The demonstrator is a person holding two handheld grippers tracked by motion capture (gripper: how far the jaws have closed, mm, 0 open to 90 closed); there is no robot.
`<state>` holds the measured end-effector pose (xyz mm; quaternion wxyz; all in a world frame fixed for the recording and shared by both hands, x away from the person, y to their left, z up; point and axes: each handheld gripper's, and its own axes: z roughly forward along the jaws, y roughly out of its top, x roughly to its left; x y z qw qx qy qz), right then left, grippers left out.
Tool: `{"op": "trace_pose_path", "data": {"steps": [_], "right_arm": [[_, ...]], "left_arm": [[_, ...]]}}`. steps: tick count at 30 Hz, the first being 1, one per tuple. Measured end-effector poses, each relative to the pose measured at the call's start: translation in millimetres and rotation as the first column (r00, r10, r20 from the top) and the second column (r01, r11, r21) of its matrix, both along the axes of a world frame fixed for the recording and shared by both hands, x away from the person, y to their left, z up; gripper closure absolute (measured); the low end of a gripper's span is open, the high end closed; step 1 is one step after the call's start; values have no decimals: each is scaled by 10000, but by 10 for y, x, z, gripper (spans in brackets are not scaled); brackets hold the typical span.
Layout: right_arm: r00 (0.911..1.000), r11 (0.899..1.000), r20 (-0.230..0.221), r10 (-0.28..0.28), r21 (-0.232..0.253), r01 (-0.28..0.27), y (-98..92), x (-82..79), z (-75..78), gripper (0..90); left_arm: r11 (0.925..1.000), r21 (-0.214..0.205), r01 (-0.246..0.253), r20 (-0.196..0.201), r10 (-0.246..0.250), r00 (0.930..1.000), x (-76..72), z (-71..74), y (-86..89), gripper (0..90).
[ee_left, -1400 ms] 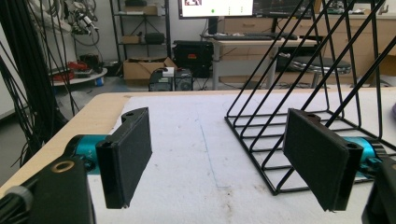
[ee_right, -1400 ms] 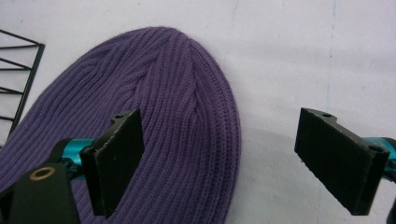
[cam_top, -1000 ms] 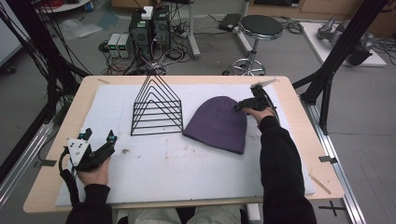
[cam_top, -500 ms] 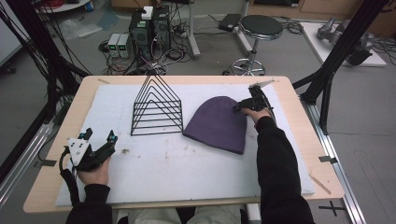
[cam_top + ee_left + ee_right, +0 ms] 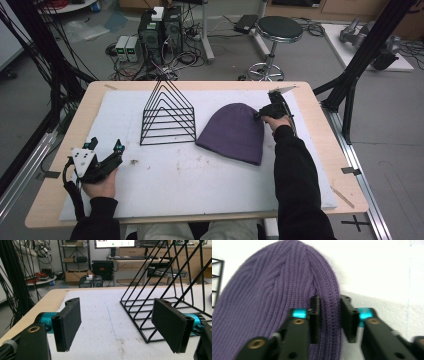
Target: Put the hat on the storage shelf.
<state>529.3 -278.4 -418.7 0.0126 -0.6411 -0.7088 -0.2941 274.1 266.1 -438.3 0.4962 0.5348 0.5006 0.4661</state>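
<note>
1. Purple beanie [image 5: 234,132]: flat on the desk, centre-right of the high view, beside the wire rack [image 5: 167,114].
2. My right gripper [image 5: 329,315]: jaws just closing, pinching the beanie's edge.
3. My left gripper [image 5: 120,327]: jaws spread, empty.
4. Step: grasping; next, probably lift gently.

Premises: a robotics or recording laboratory. The worktop [image 5: 320,150] is a light wooden board covered by a white foam sheet, flanked on both sides by black metal frame struts [image 5: 367,55]. Behind the worktop, on a grey floor, stand computer towers [image 5: 161,27] amid loose cables [image 5: 192,55], with a round stool [image 5: 278,27] to their right. Beyond the worktop, the left gripper view shows a desk with a monitor [image 5: 115,243] and keyboard [image 5: 136,257], shelving [image 5: 73,252] and a cardboard box [image 5: 77,275].
</note>
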Motion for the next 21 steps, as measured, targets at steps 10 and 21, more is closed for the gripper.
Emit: {"op": "trace_pose_path", "data": {"steps": [10, 21], "right_arm": [[9964, 9989, 767, 347, 285, -369, -26, -33, 86, 851], [9758, 9924, 1865, 1142, 243, -1208, 45, -159, 272, 850]], "left_arm": [[10000, 14, 17, 4, -17, 10000, -6, 1, 10, 243], [10000, 32, 50, 25, -50, 10000, -10, 2, 4, 245]]}}
